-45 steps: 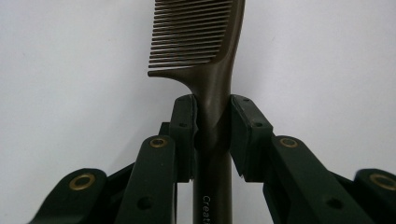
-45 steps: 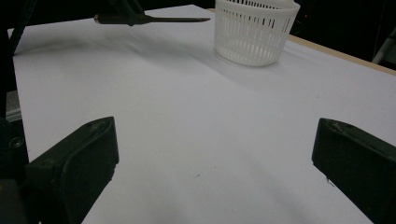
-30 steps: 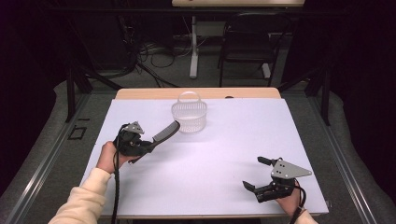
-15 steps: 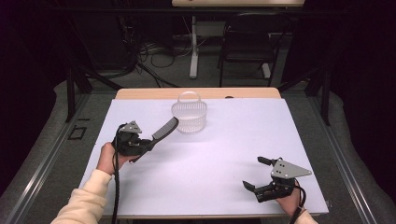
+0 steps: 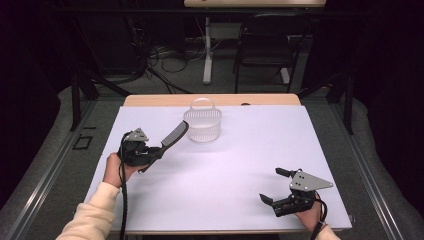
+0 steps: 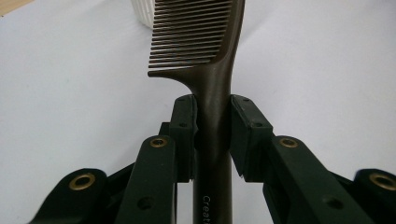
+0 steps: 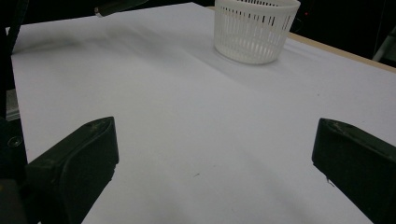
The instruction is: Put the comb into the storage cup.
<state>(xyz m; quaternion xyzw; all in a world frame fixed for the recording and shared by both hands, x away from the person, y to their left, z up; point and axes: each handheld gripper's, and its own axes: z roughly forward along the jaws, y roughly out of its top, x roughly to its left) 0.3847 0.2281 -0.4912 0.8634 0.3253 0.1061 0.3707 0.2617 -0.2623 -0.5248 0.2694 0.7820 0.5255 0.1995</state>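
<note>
A dark brown comb (image 5: 173,136) (image 6: 212,79) is held by its handle in my left gripper (image 5: 152,152) (image 6: 212,123), whose pads press on both sides of it. The comb's toothed end points up and right toward a white slatted basket (image 5: 202,125) (image 7: 254,29) at the back middle of the table. In the left gripper view the basket's corner (image 6: 142,11) shows just beyond the teeth. My right gripper (image 5: 277,186) (image 7: 215,154) rests near the front right of the table, its jaws wide apart with nothing between them.
The white tabletop (image 5: 240,155) has a wooden strip (image 5: 165,100) along its far edge. Behind the table stand a dark chair (image 5: 265,45) and cables on the floor. Grey rails run along both sides of the table.
</note>
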